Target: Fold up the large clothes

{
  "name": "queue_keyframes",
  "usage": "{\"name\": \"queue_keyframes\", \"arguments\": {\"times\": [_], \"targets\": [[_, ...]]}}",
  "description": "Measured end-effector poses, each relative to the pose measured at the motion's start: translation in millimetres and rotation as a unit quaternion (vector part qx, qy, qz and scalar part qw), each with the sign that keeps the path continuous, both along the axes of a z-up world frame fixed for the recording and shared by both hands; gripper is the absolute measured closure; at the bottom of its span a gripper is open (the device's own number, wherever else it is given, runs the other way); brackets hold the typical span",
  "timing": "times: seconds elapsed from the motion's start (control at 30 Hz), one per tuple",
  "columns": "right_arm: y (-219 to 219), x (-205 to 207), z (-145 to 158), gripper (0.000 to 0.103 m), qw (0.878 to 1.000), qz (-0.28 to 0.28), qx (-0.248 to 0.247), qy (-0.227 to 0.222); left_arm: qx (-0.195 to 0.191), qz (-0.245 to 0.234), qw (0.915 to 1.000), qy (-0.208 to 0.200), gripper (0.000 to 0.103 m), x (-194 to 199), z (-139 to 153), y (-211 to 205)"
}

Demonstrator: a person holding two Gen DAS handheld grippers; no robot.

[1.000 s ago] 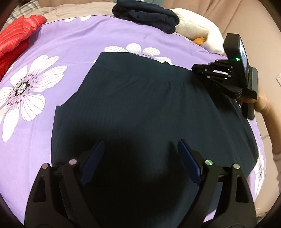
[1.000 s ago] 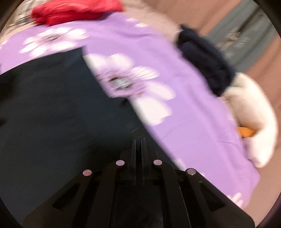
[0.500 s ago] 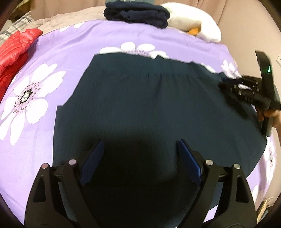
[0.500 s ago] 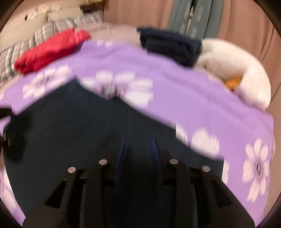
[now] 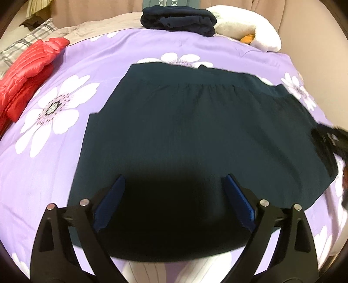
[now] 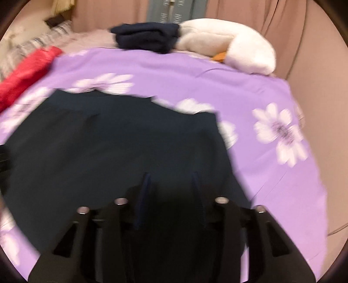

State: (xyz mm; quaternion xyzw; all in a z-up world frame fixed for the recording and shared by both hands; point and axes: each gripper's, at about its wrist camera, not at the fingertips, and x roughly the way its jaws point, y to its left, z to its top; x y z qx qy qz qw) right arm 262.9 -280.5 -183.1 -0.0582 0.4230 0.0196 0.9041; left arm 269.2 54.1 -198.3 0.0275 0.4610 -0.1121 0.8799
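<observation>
A large dark teal garment (image 5: 195, 130) with a gathered band along its far edge lies spread flat on the purple flowered bedspread (image 5: 121, 50). My left gripper (image 5: 174, 178) is open and empty, hovering over the garment's near edge. My right gripper (image 6: 170, 176) is open and empty above the garment's right part (image 6: 108, 141); this view is blurred. In the left wrist view the right gripper (image 5: 328, 139) shows as a dark blur at the garment's right edge.
A red puffer jacket (image 5: 28, 71) lies at the left of the bed. A folded navy garment (image 5: 178, 19) and a white plush toy (image 5: 245, 28) sit at the far edge. Curtains (image 6: 271, 21) hang behind; a plaid pillow (image 5: 28, 39) is far left.
My right gripper has opened and pulled back from the garment's far right corner to its right side. The left gripper has drawn back a little and stays open.
</observation>
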Motion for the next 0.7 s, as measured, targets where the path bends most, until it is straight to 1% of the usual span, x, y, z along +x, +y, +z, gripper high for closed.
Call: {"name": "queue_keyframes", "arguments": {"times": [0.03,0.07,0.1,0.2,0.27,0.37,0.4,0.43,0.47,0.5,0.53,0.57,0.63,0.7], "targets": [[4,-14,-7,0.051,1.0,0.005,0.011,0.01,0.007,0.002,1.0,-0.002,0.007,-4,-3,-2],[5,-26,-13,0.051,1.0,0.002,0.012,0.02,0.02,0.004,0.9998,-0.008,0.004,-10,-7,-3],[5,-38,-21,0.05,1.0,-0.006,0.01,0.022,0.024,0.006,0.9997,-0.007,0.004,-16,-9,-2],[-7,-57,-21,0.05,0.999,-0.035,0.026,0.02,0.024,0.015,0.9996,0.001,0.004,-30,-6,2],[-18,-66,-14,0.05,0.998,-0.062,0.018,0.019,0.025,0.017,0.9995,-0.002,0.004,-41,4,4],[-31,-75,-1,0.049,0.996,-0.091,-0.008,0.015,0.034,0.017,0.9988,-0.03,0.004,-63,31,4],[-31,-80,5,0.049,0.995,-0.095,-0.007,0.011,0.034,0.017,0.9986,-0.037,0.004,-70,39,4],[-31,-88,15,0.048,0.995,-0.095,0.003,0.003,0.035,0.018,0.998,-0.05,0.004,-79,53,3],[-30,-94,23,0.042,0.995,-0.094,0.011,-0.004,0.037,0.019,0.9974,-0.059,0.002,-86,62,3],[-28,-102,30,0.033,0.995,-0.093,0.019,-0.012,0.037,0.02,0.9967,-0.069,0.002,-92,73,2],[-20,-110,42,0.03,0.995,-0.088,0.029,-0.023,0.036,0.023,0.996,-0.079,0.002,-102,87,1],[-14,-119,53,0.024,0.995,-0.083,0.04,-0.031,0.033,0.024,0.9957,-0.083,0.002,-107,95,0],[-1,-131,69,0.019,0.995,-0.078,0.052,-0.037,0.025,0.026,0.9952,-0.091,0.002,-119,114,-1],[11,-142,86,0.009,0.994,-0.072,0.066,-0.041,0.012,0.029,0.9945,-0.1,0.002,-134,135,-2]]}}
